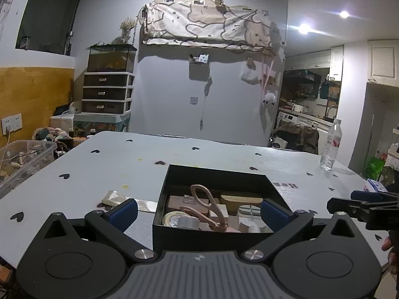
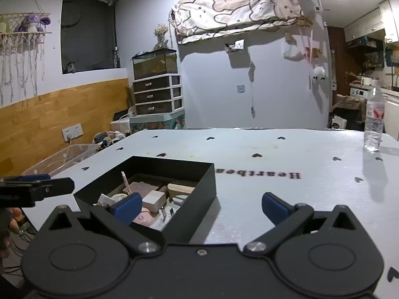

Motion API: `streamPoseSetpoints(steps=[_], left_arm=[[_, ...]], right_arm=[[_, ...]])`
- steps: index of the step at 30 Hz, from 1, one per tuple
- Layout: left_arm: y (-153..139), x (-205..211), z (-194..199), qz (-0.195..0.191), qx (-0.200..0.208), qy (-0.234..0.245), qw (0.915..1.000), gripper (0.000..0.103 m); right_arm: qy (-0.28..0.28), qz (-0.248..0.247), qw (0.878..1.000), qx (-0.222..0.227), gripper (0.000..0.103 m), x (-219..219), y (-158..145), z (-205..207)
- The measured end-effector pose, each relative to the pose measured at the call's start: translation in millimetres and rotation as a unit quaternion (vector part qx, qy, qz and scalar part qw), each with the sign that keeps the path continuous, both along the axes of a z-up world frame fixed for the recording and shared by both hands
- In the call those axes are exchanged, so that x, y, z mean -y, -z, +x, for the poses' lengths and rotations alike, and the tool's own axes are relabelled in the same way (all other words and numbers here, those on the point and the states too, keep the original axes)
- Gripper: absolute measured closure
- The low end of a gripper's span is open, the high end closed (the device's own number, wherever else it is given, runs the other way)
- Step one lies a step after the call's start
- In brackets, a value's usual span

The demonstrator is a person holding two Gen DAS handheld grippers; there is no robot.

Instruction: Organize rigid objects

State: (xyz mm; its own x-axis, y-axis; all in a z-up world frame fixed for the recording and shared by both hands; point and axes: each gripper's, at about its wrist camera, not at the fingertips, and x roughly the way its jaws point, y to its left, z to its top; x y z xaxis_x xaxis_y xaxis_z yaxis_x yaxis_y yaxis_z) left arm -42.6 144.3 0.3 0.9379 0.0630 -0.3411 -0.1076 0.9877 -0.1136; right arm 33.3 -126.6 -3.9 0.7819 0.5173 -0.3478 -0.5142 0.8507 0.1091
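Pink-handled scissors (image 1: 209,208) are lying inside an open black rectangular box (image 1: 217,174) on the white heart-printed table (image 1: 112,164), among tape rolls and small blocks. Left gripper (image 1: 199,210) and right gripper (image 2: 200,205) are both hanging spread wide, gripping nothing. Farther back, a clear plastic bottle (image 2: 373,122) is standing upright.

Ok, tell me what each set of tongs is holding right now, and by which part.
Nothing. The left tongs stand open over the black box; the right tongs are open and empty too.
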Motion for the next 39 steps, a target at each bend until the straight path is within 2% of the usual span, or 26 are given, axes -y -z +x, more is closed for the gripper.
streamPoseSetpoints(steps=[11, 39], left_arm=[[-3, 8, -11, 0.025, 0.01, -0.019, 0.9995, 0.0], [1, 11, -10, 0.04, 0.001, -0.023, 0.9989, 0.0]], right_arm=[[0.007, 0.004, 1.0, 0.014, 0.0, 8, -2, -10], [0.007, 0.004, 1.0, 0.013, 0.0, 9, -2, -11]])
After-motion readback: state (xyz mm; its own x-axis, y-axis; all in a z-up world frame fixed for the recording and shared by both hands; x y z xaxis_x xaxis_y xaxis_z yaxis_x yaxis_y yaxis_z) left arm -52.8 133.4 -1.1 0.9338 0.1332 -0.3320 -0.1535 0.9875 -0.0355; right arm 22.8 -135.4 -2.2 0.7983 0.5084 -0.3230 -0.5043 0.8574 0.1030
